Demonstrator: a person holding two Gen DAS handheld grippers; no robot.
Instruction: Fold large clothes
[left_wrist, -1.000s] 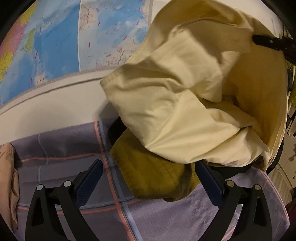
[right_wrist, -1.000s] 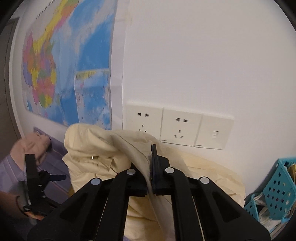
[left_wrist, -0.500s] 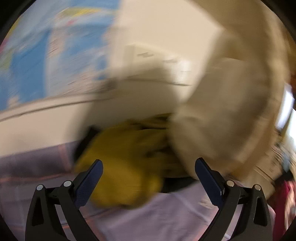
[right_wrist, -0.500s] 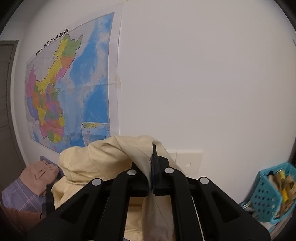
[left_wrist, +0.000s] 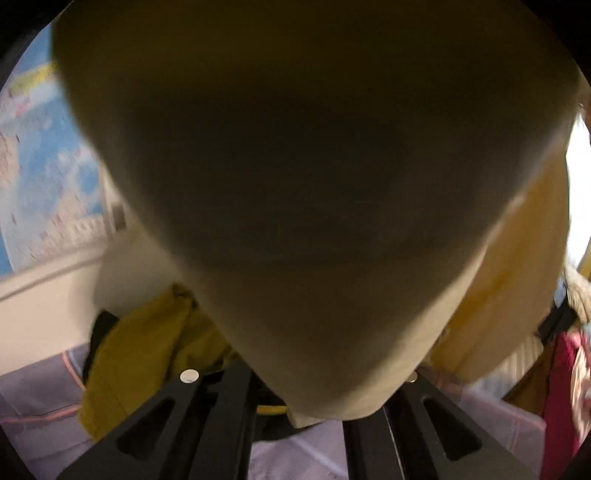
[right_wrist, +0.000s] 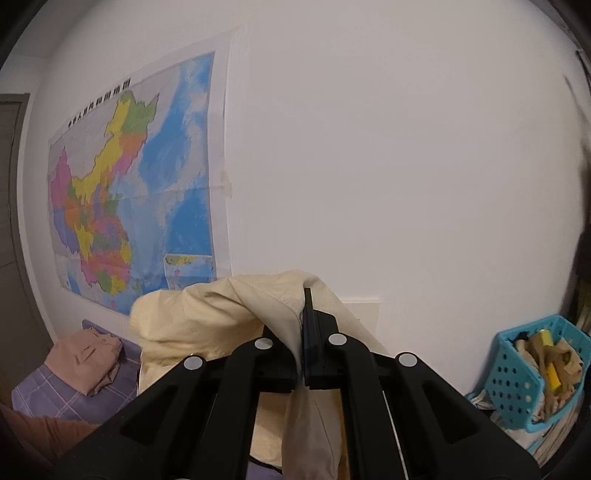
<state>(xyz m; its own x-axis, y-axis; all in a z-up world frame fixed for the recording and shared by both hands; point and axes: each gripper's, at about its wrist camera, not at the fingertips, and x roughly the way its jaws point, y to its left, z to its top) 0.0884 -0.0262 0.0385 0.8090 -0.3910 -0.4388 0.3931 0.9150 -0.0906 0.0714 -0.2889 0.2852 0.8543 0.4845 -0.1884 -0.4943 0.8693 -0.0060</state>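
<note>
Filling left view, cream garment (left_wrist: 314, 221) (blurred), right view shows map (right_wrist: 133, 192), blue basket (right_wrist: 532, 369)

Left wrist view: cream garment (left_wrist: 314, 184) hangs right in front of lens, dark and blurred, hides most of the room and the left gripper (left_wrist: 314, 417) tips. Mustard garment (left_wrist: 140, 354) partly covered. Right wrist view: blue basket (right_wrist: 524, 373) cut by frame edge.
</note>
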